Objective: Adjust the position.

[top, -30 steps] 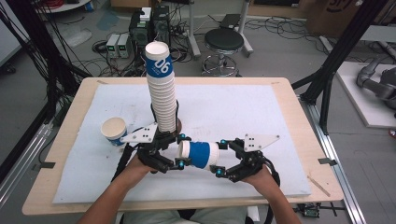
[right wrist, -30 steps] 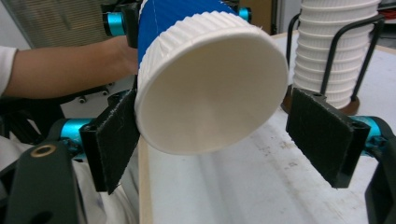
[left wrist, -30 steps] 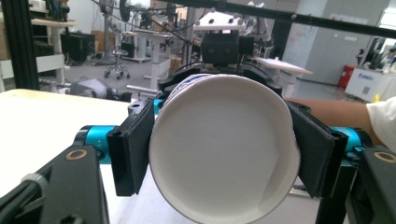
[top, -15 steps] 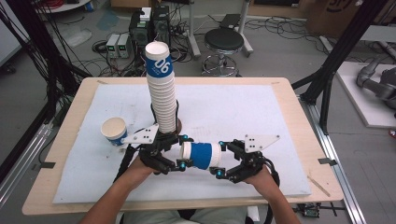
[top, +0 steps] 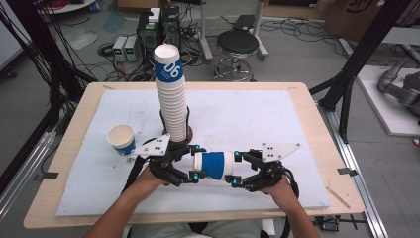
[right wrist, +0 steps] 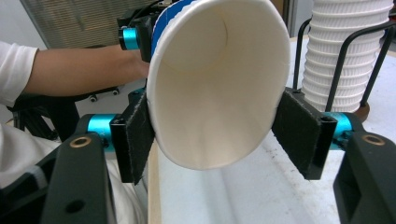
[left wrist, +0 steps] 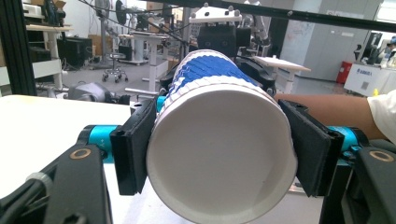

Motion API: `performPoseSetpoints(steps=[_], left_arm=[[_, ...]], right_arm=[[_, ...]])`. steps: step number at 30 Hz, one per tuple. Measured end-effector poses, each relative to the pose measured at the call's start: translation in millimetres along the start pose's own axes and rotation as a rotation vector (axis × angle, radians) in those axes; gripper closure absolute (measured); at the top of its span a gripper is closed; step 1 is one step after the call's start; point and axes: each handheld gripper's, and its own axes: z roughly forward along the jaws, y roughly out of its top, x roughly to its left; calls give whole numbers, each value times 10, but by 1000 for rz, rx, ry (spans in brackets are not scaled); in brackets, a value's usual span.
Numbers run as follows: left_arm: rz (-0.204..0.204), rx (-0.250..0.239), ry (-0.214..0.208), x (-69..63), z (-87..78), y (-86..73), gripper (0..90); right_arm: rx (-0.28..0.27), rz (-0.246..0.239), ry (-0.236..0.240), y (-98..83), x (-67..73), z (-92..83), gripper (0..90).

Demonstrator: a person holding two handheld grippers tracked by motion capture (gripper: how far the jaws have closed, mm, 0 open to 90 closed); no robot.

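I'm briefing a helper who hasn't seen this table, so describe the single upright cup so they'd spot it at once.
Find the tall cup stack in its wire holder at the table's middle. Left of it, on the white mat, stands the lone paper cup. Unlike the stacked cups, it sits alone, upright, mouth open, with a blue band.
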Motion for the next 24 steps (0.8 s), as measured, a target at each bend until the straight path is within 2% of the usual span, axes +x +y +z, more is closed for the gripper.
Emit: performPoseSetpoints(steps=[4, 9, 13, 20, 24], left_arm=[[-3, 16, 20, -7, 8, -2, 307], [-46, 54, 75, 1, 13, -9, 177], [-59, 103, 107, 7, 2, 7, 153], [-35, 142, 121, 9, -61, 64, 153], [-13, 185, 127, -5, -87, 123, 153]], right_arm=[[11, -5, -3, 5, -1, -12, 339], [26, -1, -11, 1, -15, -34, 340], [28, 6, -21, -2, -35, -71, 339], [50, -1, -43, 32, -50, -169, 339], [92, -16, -63, 67, -57, -215, 339]])
